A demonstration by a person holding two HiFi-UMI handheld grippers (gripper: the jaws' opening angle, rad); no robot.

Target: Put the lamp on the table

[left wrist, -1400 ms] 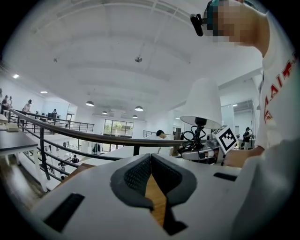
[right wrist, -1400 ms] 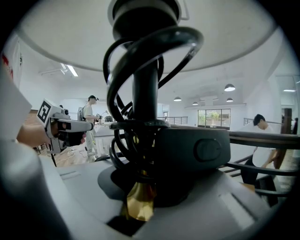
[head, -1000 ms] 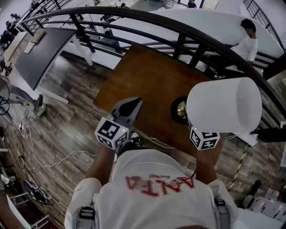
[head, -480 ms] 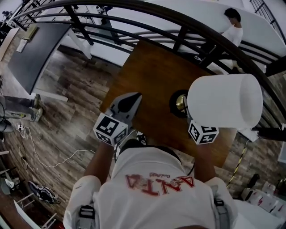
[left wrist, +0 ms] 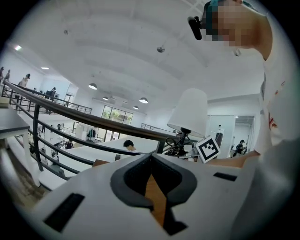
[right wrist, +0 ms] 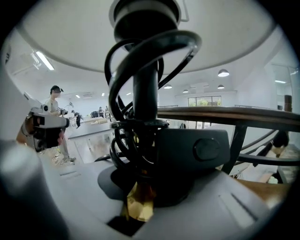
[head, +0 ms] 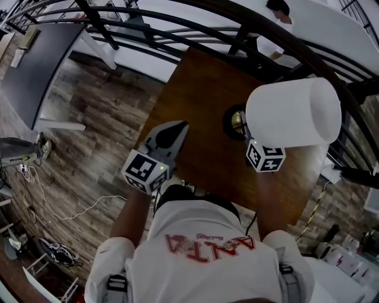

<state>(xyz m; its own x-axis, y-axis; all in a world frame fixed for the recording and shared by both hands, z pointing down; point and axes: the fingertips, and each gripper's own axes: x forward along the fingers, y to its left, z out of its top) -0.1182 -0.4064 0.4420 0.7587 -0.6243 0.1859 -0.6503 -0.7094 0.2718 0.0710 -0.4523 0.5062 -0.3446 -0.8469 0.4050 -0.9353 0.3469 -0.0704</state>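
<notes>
Wood floor (head: 89,124) filling the left side. Dark curved railing (head: 177,32) along the far side, with a person (head: 278,15) beyond it. Brown table (head: 195,94) at centre, far edge close under the railing. Dark panel (head: 35,65) standing far left on the floor.

Lamp (head: 293,112) held over the right part of the table: white shade, black stem, dark round base with brass at its middle. Reads upright in the left gripper view, shade on top. Cannot tell whether the base touches the tabletop. Black cord (right wrist: 140,61) looped round the stem in several turns, with a black switch box (right wrist: 197,150) just right of the stem.

Right gripper (head: 247,137) clamped on the lamp low on the stem, brass piece (right wrist: 137,204) between the jaws. Mostly hidden under the shade in the head view, marker cube showing at the near side.

Left gripper (head: 177,127) closed, jaw tips together, nothing between them, only tabletop showing through the slit. Over the near-left edge of the table, pointing far, well apart from the lamp.

White cable (head: 71,214) trailing on the floor, near left.
</notes>
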